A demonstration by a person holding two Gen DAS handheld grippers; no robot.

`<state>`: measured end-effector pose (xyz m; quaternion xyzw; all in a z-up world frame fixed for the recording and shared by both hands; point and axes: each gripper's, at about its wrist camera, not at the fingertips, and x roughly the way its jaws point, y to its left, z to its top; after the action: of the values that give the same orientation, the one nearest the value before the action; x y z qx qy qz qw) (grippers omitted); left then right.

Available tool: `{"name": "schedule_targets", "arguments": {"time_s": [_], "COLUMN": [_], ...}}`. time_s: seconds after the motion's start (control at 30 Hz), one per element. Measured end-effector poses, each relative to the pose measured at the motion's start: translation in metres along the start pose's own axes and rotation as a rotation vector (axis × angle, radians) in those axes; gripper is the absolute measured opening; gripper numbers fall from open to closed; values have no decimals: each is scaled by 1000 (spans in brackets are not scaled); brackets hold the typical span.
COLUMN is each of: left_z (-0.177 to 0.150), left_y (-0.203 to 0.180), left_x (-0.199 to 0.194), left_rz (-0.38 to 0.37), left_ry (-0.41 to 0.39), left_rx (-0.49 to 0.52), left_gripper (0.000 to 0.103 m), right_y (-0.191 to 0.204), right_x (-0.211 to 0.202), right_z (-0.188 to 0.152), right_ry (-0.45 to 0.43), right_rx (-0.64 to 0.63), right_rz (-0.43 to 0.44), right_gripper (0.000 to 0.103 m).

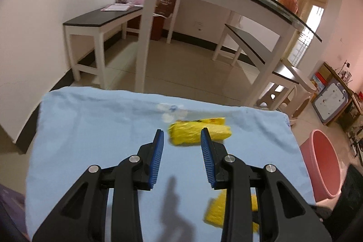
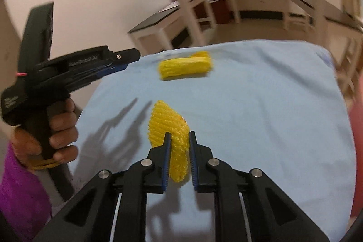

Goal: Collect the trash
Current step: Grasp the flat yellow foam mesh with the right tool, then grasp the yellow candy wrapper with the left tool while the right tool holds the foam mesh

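The right gripper (image 2: pixel 179 136) has its two blue fingers closed around a yellow foam net (image 2: pixel 168 121) near the front edge of the blue cloth (image 2: pixel 261 106). The left gripper (image 1: pixel 182 135) is wide open and holds nothing. A yellow wrapper (image 1: pixel 192 132) lies near the cloth's far edge.

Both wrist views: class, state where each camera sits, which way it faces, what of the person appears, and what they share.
Left wrist: on the left gripper, facing forward over the blue cloth toward a white table; no body shows.
Right wrist: on the right gripper, looking down at its yellow foam net; the left hand shows.
Shared: cloth, far yellow net.
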<state>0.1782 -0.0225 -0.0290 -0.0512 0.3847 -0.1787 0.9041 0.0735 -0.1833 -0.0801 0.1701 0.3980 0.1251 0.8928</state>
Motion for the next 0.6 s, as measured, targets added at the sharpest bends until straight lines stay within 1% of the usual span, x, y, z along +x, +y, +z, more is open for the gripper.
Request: {"name": "schedule_targets", "arguments": {"time_s": [0.07,0.2,0.23,0.37,0.47,0.6], "left_z": [6,16,18,19,9,-9], "left_y": [-4,-5,-4,3,3,-6], "left_x": [15,42,49,74,76,58], "left_rz": [2,22,24,13,-8,-76], "left_ry": [3,19,27,97,130,163], "left_rx": [-4,-27,-35,-74,-71,-25], "left_gripper": [34,34,34,34,34,34], "right_y": [-7,-7,-9,-18,-20,-20], "right_x": [-4,-8,-7,-8,-15,-16], "right_z": [-2,-6,-6,-4,-7,-5], "right_ry": [-19,-70,-70,-79,-86,-98], "right_rx": [19,-10,-6,21,33,42], "right_rz": [-7,-28,-19,13,12,-1], "right_gripper": [14,15,15,15,15,15]}}
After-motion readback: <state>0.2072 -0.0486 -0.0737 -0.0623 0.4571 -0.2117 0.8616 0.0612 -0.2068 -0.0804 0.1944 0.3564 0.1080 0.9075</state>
